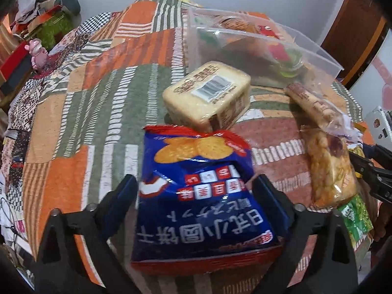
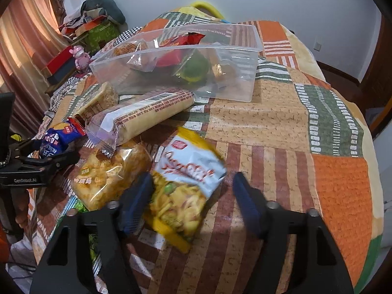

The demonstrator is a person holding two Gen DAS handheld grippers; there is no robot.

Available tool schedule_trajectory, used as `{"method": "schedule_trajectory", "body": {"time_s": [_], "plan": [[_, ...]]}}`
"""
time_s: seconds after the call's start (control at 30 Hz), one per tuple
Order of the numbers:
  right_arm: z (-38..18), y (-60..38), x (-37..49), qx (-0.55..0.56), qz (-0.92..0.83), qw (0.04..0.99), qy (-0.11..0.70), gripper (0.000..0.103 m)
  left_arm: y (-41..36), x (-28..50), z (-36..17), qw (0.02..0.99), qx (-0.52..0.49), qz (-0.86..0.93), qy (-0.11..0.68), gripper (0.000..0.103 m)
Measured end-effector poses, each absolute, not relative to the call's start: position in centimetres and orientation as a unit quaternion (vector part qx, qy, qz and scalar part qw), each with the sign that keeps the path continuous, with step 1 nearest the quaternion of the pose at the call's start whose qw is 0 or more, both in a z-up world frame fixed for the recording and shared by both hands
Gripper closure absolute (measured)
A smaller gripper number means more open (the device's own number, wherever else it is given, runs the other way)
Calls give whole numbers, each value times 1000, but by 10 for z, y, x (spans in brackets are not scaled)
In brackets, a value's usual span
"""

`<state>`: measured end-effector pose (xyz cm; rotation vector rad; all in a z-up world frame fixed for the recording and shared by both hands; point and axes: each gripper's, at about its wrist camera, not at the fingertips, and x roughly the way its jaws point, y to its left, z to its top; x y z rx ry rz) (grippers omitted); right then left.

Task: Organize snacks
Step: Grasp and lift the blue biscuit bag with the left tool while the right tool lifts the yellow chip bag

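My left gripper [image 1: 196, 186] straddles the blue biscuit bag [image 1: 203, 196], pads touching its sides, its long axis running straight away. My right gripper [image 2: 193, 196] stands spread around the yellow snack bag [image 2: 186, 183]. The clear bin [image 2: 176, 61] lies beyond.

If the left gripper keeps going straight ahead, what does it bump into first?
Probably the blue cracker bag, already lying between the left gripper fingers. Beyond it sits the pale biscuit pack.
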<state>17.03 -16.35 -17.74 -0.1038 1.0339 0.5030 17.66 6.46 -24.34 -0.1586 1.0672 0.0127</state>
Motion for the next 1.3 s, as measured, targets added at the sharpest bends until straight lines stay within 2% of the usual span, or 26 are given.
{"method": "schedule_trajectory", "body": {"time_s": [0.03,0.07,0.17,0.33,0.53,0.9,1.3], "plan": [[-177,-164,171,-48,239,837,490,63,63,177,-242,859,-76,0,507,25],[-176,-164,171,-47,238,837,490,67,62,176,-241,860,-74,-3,506,28],[-174,-167,170,-38,239,840,487,73,57,172,-236,863,-57,-6,502,36],[-165,-176,168,-21,237,848,474,81,57,166,-221,872,-64,-12,484,38],[-150,-182,169,-19,234,859,456,82,51,163,-186,894,-58,-15,445,39],[-101,-181,201,-7,229,893,388,82,33,210,-129,927,-63,-38,369,39],[-78,-159,257,-13,223,913,342,82,3,281,-118,937,-42,-34,346,39]]}}
